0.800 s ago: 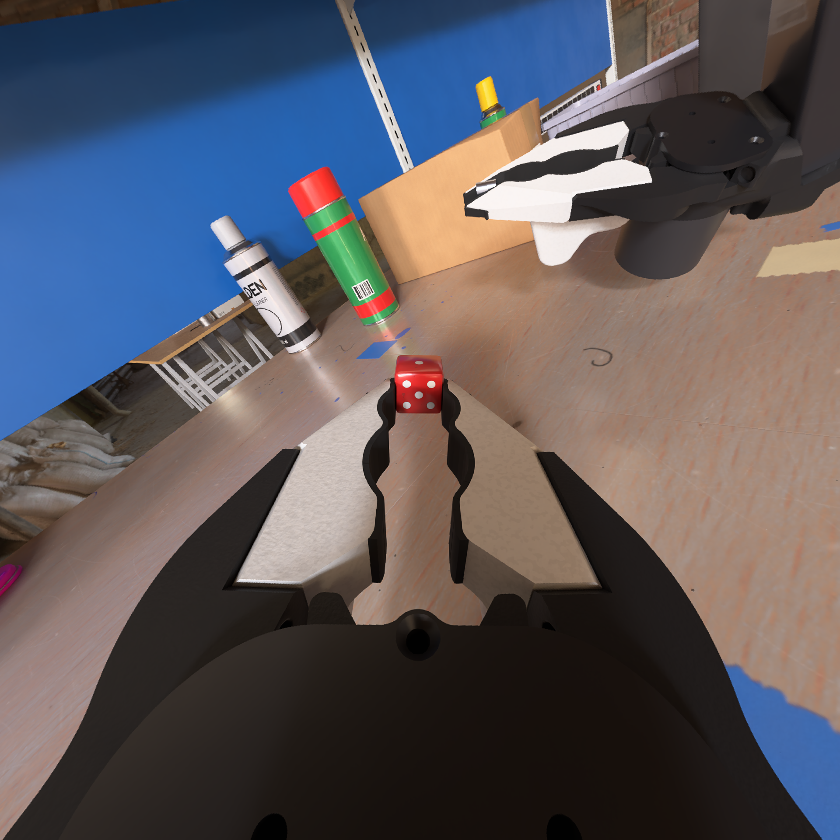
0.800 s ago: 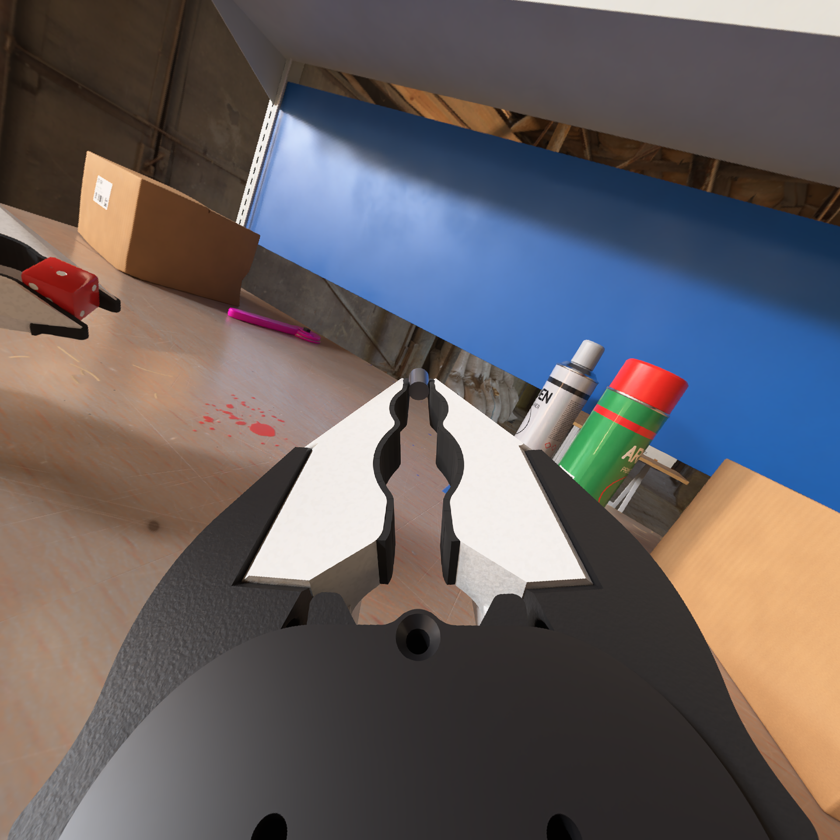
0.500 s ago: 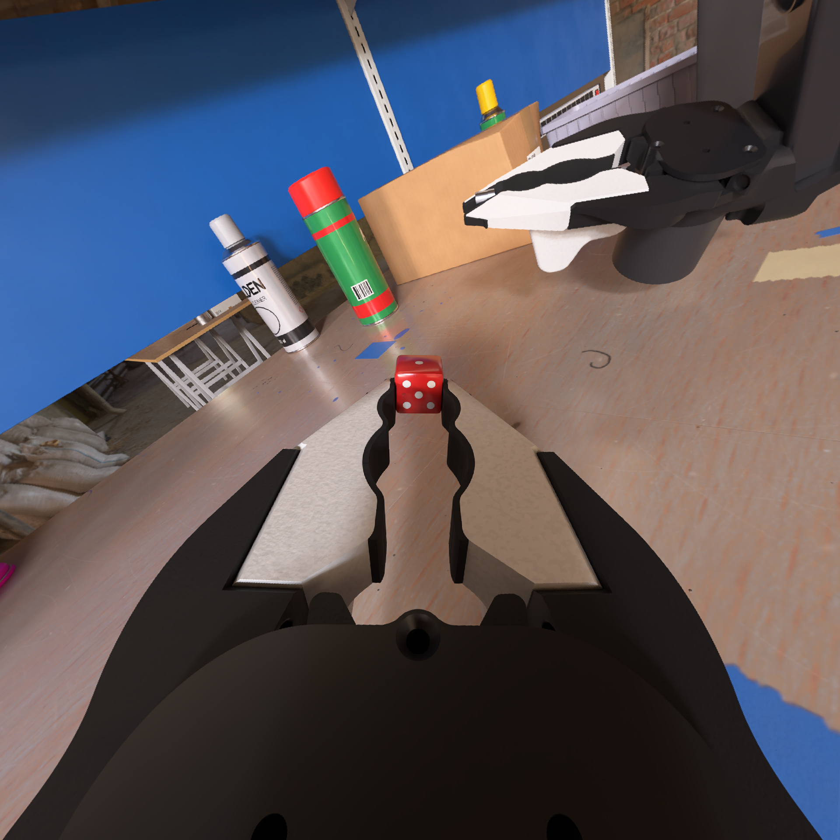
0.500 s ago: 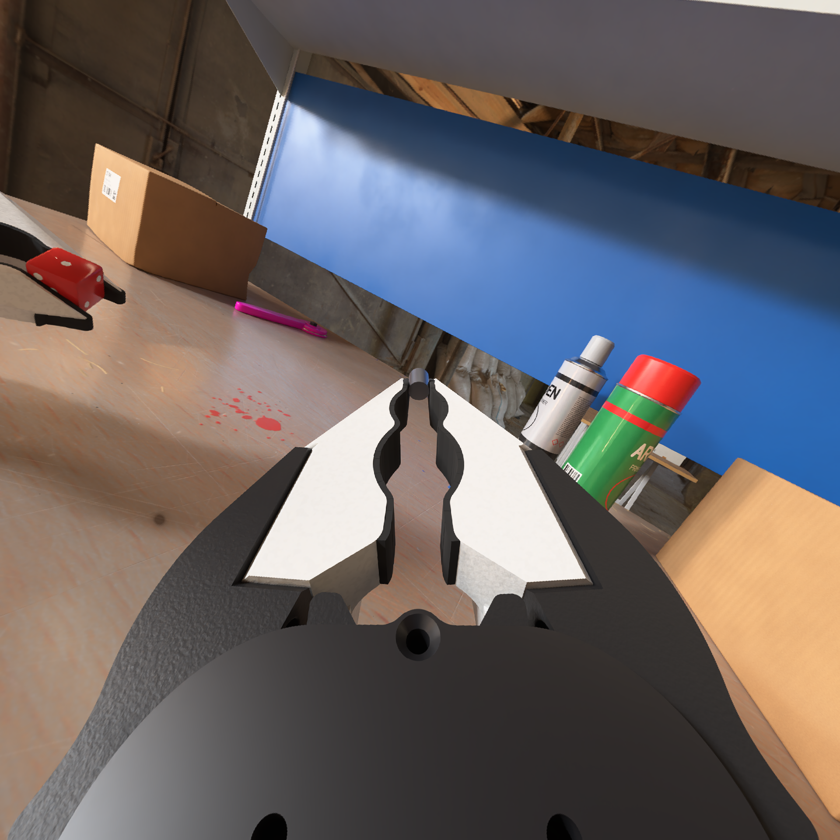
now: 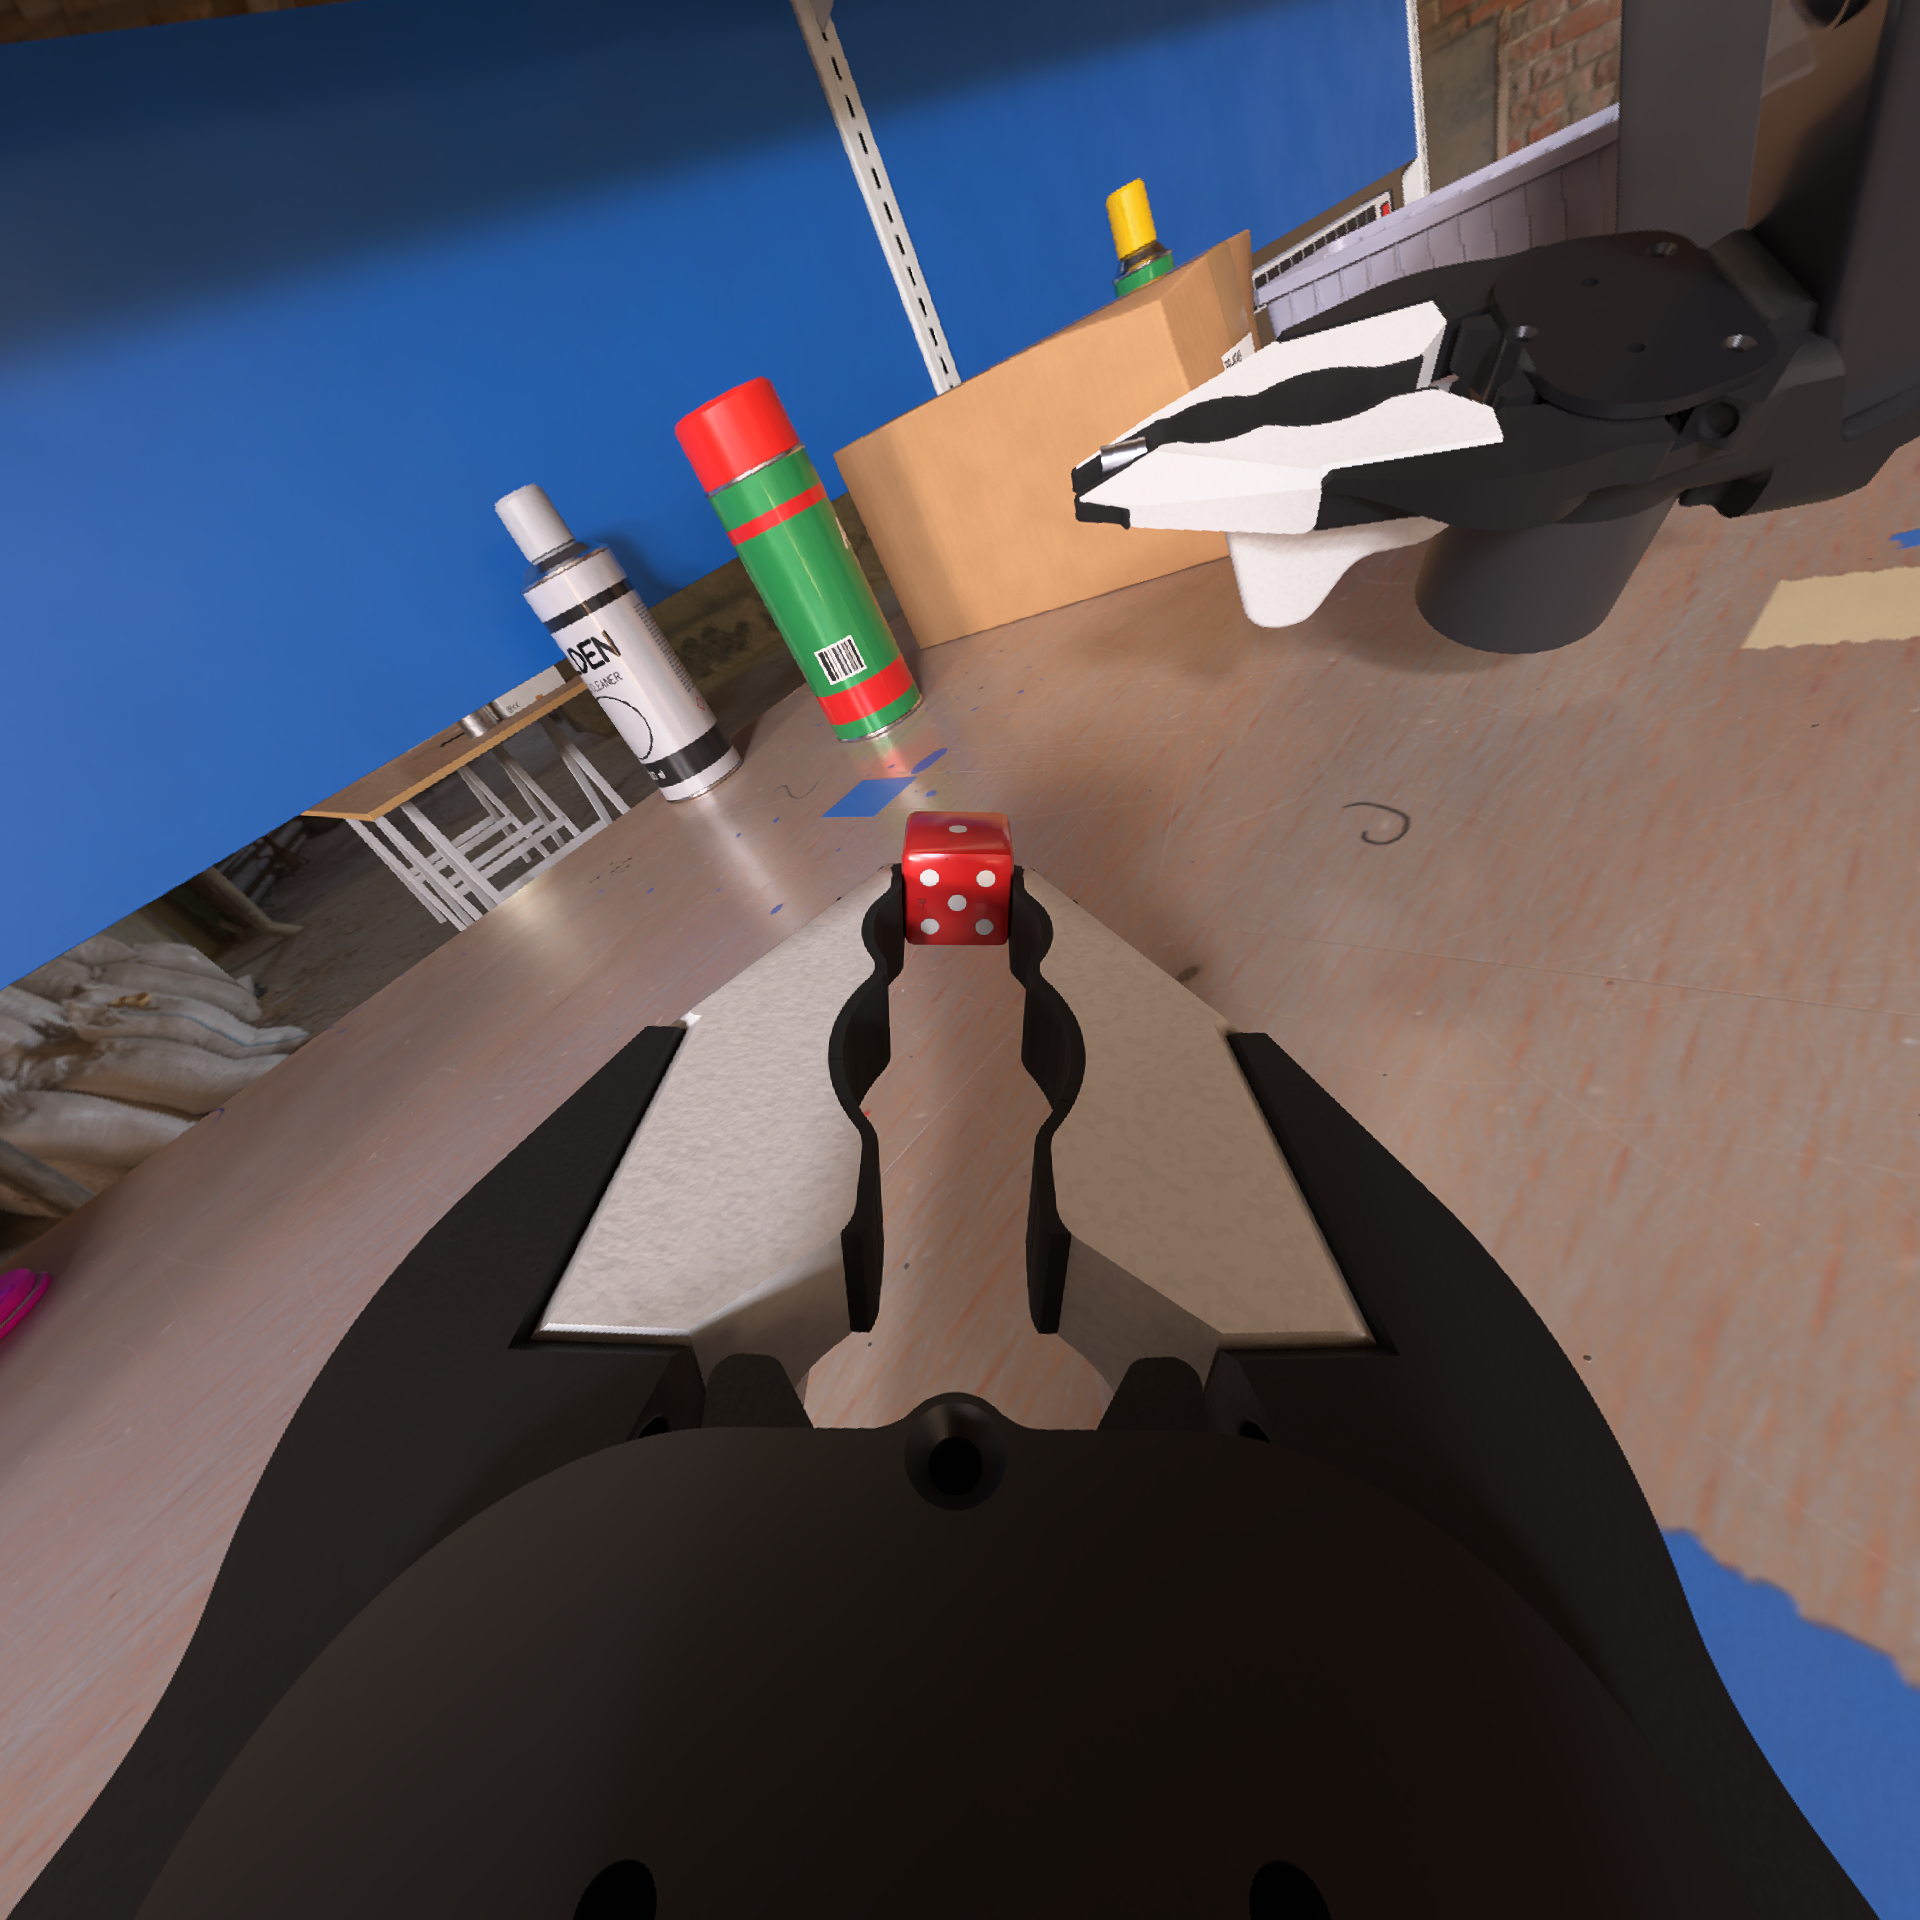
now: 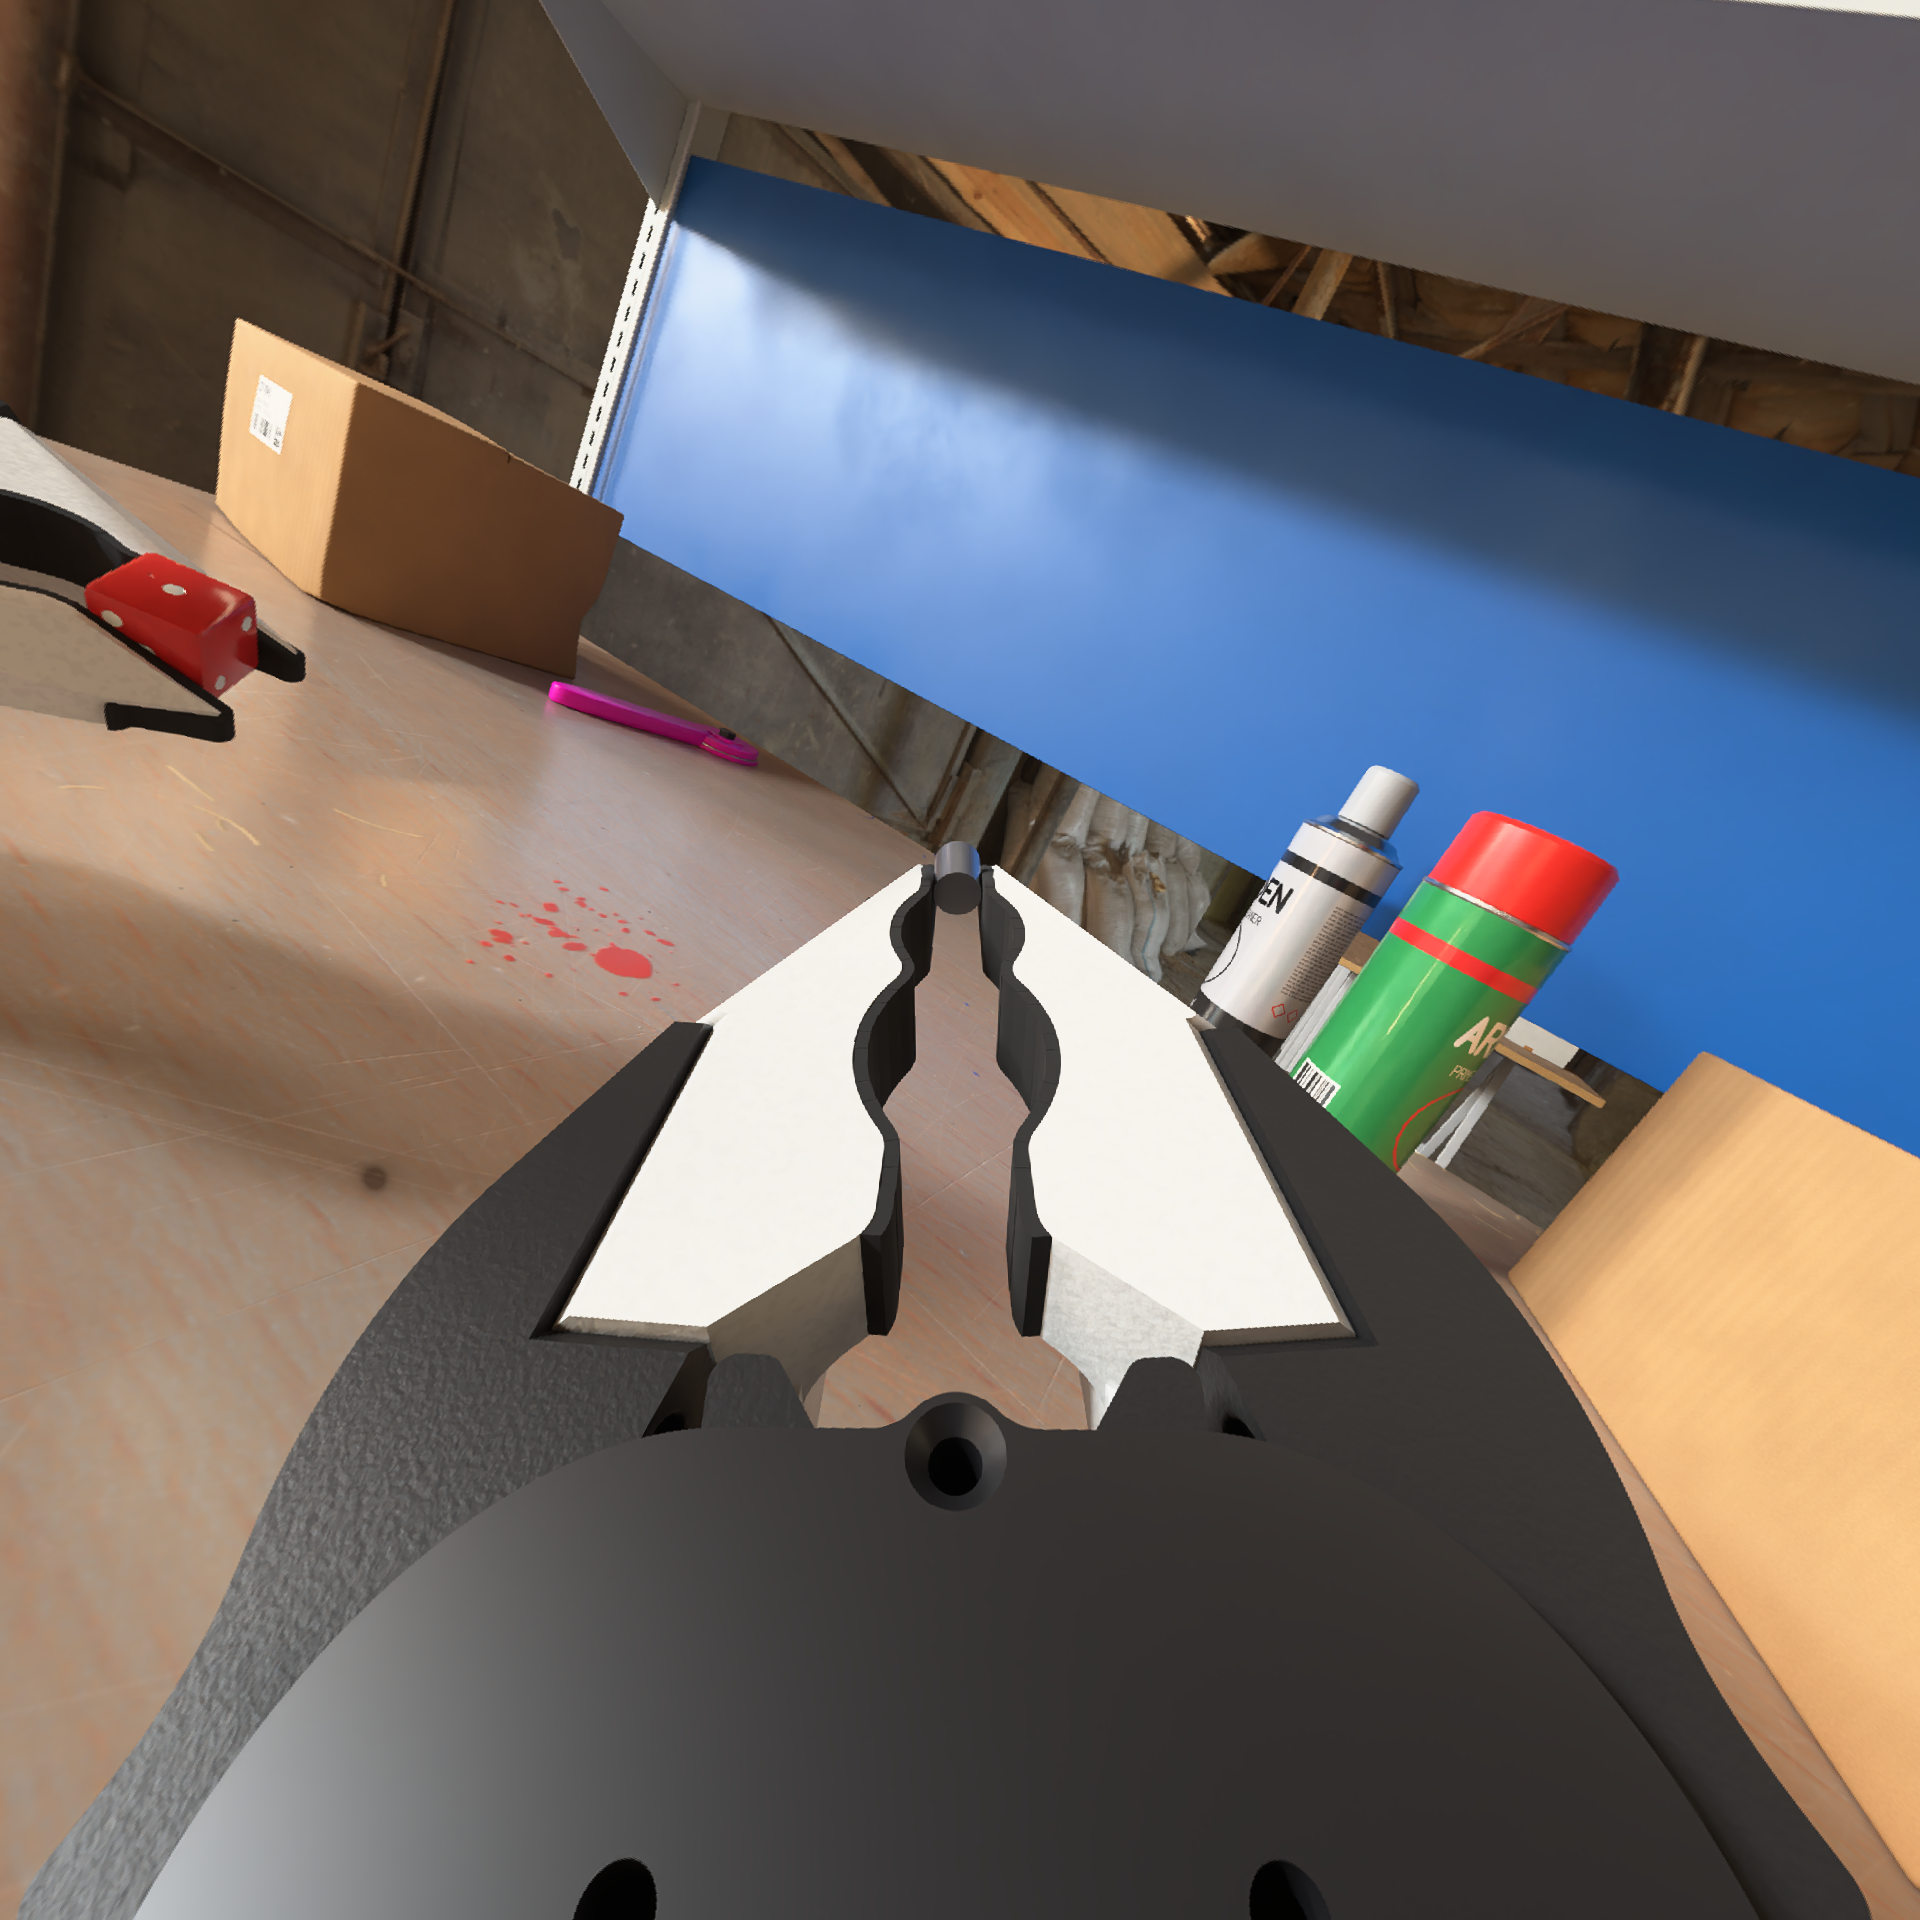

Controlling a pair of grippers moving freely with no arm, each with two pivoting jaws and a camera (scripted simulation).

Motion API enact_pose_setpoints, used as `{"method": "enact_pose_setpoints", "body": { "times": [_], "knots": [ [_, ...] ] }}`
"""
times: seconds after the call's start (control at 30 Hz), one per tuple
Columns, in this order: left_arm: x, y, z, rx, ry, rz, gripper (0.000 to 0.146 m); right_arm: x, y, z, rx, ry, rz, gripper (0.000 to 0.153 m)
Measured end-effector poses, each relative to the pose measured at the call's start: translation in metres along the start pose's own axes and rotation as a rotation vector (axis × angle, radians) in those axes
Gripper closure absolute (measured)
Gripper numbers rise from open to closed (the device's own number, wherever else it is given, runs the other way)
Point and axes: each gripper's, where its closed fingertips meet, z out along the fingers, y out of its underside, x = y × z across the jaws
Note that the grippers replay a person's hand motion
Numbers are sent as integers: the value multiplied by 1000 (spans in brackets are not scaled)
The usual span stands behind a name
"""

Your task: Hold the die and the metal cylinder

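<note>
My left gripper [image 5: 957, 899] is shut on a red die [image 5: 957, 883] with white pips, held at its fingertips above the wooden table [image 5: 1455, 1039]. The die also shows in the right wrist view [image 6: 177, 618], between the left gripper's tips at the far left. My right gripper [image 6: 957, 891] is shut on a small grey metal cylinder [image 6: 957, 889], pinched at the very tips and lifted off the table. In the left wrist view the right gripper [image 5: 1107, 480] floats at the upper right, with the cylinder [image 5: 1122, 452] as a grey sliver at its tips.
A green spray can with a red cap [image 5: 800, 566] and a white spray can [image 5: 618, 649] stand at the table's back edge. A cardboard box [image 5: 1039, 468] is beside them, another [image 6: 405, 499] farther off. A pink cutter [image 6: 649, 722] and red paint spots [image 6: 613, 951] are on the table. A dark cylindrical stand [image 5: 1527, 582] is at the right.
My right gripper has risen a little with the cylinder, and its view has shifted slightly. My left gripper keeps the die and has barely moved.
</note>
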Motion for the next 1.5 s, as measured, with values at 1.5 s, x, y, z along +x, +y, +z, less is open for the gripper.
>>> {"method": "enact_pose_setpoints", "body": {
  "times": [1.5],
  "knots": [
    [3, 0, 1, -4, 19, 12, 127, -4, 2, 1, -13, -30, 6, 145]
  ]
}}
